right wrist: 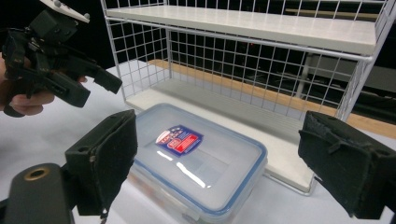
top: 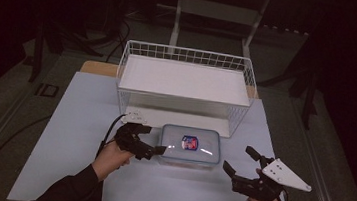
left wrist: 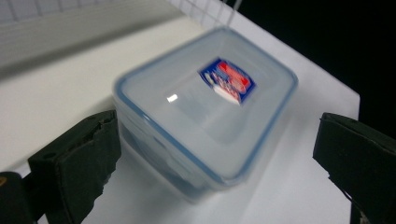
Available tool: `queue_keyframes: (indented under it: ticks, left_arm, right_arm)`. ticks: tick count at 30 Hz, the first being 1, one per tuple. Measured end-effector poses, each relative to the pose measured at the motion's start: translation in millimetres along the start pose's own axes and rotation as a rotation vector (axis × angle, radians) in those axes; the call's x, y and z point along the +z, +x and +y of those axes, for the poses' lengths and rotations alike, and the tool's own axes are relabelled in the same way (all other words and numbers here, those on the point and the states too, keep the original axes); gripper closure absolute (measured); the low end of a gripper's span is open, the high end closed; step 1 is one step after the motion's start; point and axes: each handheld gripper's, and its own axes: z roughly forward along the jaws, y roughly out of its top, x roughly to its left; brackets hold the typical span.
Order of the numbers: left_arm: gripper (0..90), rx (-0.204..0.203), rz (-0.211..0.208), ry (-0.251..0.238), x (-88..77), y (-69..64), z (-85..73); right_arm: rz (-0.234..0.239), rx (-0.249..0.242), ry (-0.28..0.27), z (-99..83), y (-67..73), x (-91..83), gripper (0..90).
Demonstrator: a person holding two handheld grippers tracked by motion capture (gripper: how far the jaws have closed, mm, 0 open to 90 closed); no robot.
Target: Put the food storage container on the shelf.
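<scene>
Black left gripper point(top: 157, 149): jaws spread wide, gripping nothing, tips at the left end of the box, which lies between the jaws in the left gripper view. Clear plastic box point(top: 191, 146), blue-rimmed lid with a red and blue label: flat on the table point(top: 74, 119), just before the white wire shelf point(top: 186, 78). Black right gripper point(top: 239, 161): jaws wide apart, empty, right of the box and clear of it

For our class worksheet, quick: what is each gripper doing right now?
Left gripper: open, holding nothing, beside the lidded container.
Right gripper: open, holding nothing, apart from the container.
</scene>
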Motion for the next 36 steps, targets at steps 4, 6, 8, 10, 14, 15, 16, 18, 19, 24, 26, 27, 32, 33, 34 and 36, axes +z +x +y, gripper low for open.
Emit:
queue_keyframes:
  ticks: [4, 6, 8, 10, 14, 15, 16, 18, 19, 24, 26, 27, 32, 33, 34, 36]
  left_arm:
    - [1.0, -0.018, 0.004, -0.016, 4.4, 7.7, 9.4]
    - [1.1, -0.037, 0.007, -0.019, 8.4, 12.6, 11.3]
    - [1.1, -0.066, 0.003, -0.009, 14.0, 18.5, 12.3]
    - [1.1, -0.090, 0.004, 0.003, 19.6, 22.4, 11.8]
    - [1.2, -0.138, -0.003, 0.030, 29.4, 29.3, 9.6]
    - [1.2, -0.150, 0.002, 0.047, 31.7, 31.2, 9.1]
    - [1.2, -0.172, 0.030, 0.056, 34.0, 33.3, 8.2]
    - [1.1, -0.210, 0.031, 0.063, 36.7, 37.4, 6.4]
    - [1.1, -0.243, 0.015, 0.064, 38.8, 40.2, 5.0]
    - [1.1, -0.293, -0.036, 0.115, 47.1, 46.8, -0.8]
    - [1.4, -0.323, -0.054, 0.140, 51.0, 48.9, -3.0]
    - [2.4, -0.337, -0.066, 0.152, 52.8, 49.9, -4.1]
    - [6.6, -0.418, -0.129, 0.189, 58.3, 52.3, -8.8]
    - [10.5, -0.423, -0.135, 0.194, 58.7, 52.5, -9.4]
    - [16.8, -0.435, -0.143, 0.201, 59.1, 53.6, -10.3]
    - [21.6, -0.469, -0.147, 0.208, 59.4, 55.7, -12.0]
  right_arm:
    - [-0.005, -0.032, -0.010, 5.6, -3.5, 2.2, 10.5]
    - [-0.007, -0.062, -0.019, 7.4, -5.1, 3.4, 10.4]
    - [-0.010, -0.075, -0.024, 9.0, -6.7, 5.8, 10.5]
    - [-0.020, -0.098, -0.023, 10.0, -7.7, 7.7, 10.5]
    - [-0.026, -0.123, -0.017, 10.6, -9.1, 12.8, 10.5]
    - [-0.028, -0.128, -0.016, 10.7, -9.0, 13.9, 10.5]
    - [-0.035, -0.133, -0.022, 10.4, -8.7, 14.8, 10.5]
    - [-0.054, -0.133, -0.013, 9.8, -7.8, 17.8, 13.3]
    - [-0.029, -0.120, 0.008, 10.2, -9.0, 19.4, 13.3]
    - [0.054, -0.041, 0.063, 5.8, -14.1, 25.3, 14.2]
    - [0.033, -0.055, 0.054, 5.1, -12.9, 24.2, 13.2]
    - [0.032, -0.054, 0.052, 5.3, -12.5, 23.6, 12.7]
    - [-0.010, -0.047, 0.055, 5.7, -9.6, 21.6, 10.4]
    - [-0.013, -0.041, 0.053, 5.4, -9.8, 21.3, 10.4]
    - [-0.008, -0.036, 0.052, 5.2, -10.1, 21.3, 10.2]
    - [-0.009, -0.033, 0.053, 4.6, -10.4, 21.0, 10.2]
